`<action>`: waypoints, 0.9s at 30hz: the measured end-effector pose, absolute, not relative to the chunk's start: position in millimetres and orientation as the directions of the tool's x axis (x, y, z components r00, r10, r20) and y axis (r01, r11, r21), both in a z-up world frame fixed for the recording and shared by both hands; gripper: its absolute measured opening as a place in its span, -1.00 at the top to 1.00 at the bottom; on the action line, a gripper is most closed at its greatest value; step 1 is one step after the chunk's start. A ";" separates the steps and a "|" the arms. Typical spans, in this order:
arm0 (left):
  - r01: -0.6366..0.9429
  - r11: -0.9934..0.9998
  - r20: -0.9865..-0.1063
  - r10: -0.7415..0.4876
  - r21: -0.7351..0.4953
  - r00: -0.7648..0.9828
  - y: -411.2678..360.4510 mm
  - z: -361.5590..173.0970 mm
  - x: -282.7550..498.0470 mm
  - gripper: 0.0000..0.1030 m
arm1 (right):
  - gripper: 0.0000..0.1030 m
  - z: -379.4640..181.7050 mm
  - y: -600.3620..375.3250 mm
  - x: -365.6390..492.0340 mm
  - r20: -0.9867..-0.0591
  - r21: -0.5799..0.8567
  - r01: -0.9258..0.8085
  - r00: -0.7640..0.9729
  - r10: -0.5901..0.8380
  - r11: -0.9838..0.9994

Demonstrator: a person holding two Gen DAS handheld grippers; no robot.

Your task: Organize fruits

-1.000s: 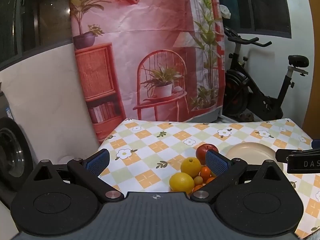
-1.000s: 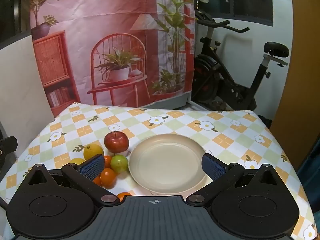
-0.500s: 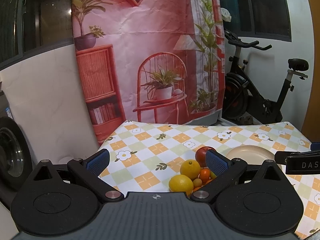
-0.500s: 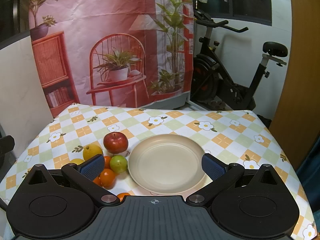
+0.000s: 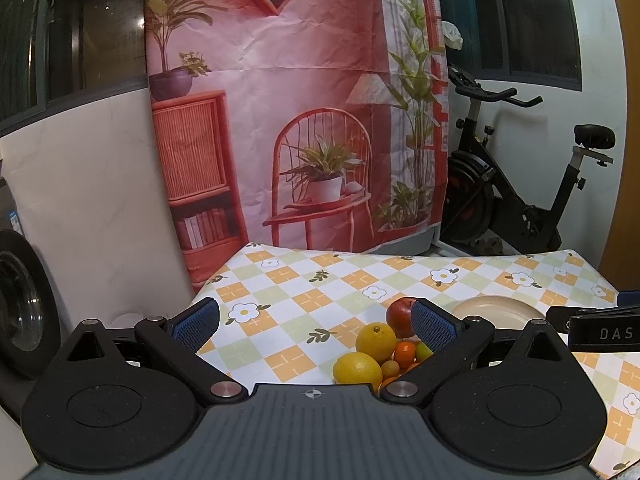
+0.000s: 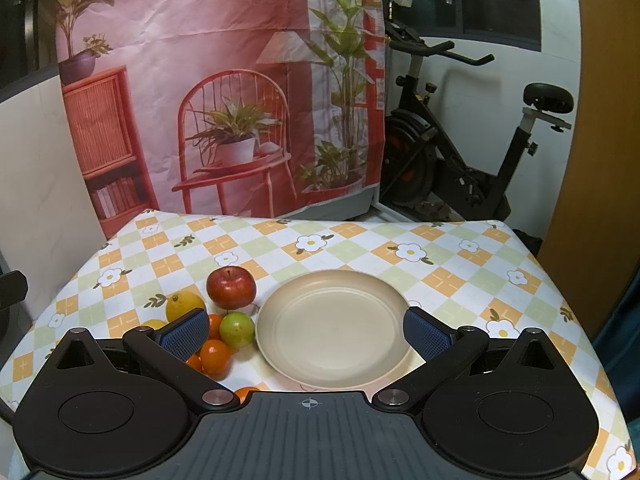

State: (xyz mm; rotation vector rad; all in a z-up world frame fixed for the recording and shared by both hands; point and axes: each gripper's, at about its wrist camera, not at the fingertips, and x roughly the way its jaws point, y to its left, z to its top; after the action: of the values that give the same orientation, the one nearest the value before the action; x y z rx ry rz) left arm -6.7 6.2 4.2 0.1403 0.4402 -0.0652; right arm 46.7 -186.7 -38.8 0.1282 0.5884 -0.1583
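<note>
Right gripper [image 6: 306, 332] has its jaws spread wide with nothing between them, hanging above the near edge of the table, and the cream plate [image 6: 334, 326] sits right in the gap, bare. Left gripper [image 5: 316, 326] is just as wide apart and holding nothing, hovering over the table's left side; its right finger [image 5: 434, 326] crosses in front of the fruit pile.

And there's the fruit, all bunched together just left of the plate. A red apple [image 6: 231, 287] stands at the back of the bunch, a green fruit [image 6: 237, 329] sits touching the plate's rim, and small oranges [image 6: 215, 356] crowd in front of it. Two lemons [image 5: 357, 368] lie on the pile's left flank, one behind the other, touching.

Everything rests on a checked tablecloth [image 6: 440, 276] with white flowers. Beyond the table hangs a pink printed backdrop [image 6: 224, 80] showing a chair and plants, and an exercise bike [image 6: 460, 160] stands to its right against the wall.
</note>
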 end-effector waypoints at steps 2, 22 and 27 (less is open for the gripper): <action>0.093 0.988 -0.430 -0.033 0.120 0.902 6.2 4.1 -6.6 -1.00 | -0.99 -38.6 -186.9 46.6 -0.561 0.076 0.185 0.821 -0.111 0.980; 0.093 0.989 -0.430 -0.033 0.118 0.902 6.3 3.4 -6.9 -1.00 | -0.99 -36.4 -187.2 44.6 -0.555 0.075 0.182 0.824 -0.110 0.980; 0.092 0.989 -0.429 -0.033 0.118 0.903 6.5 3.5 -6.9 -1.00 | -0.99 -36.4 -187.4 44.2 -0.555 0.075 0.182 0.825 -0.110 0.980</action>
State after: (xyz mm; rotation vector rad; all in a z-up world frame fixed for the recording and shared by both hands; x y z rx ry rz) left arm -6.9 6.5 3.5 0.1368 0.4407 -0.0650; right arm 44.2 -187.4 -36.4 0.1266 0.5814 -0.1558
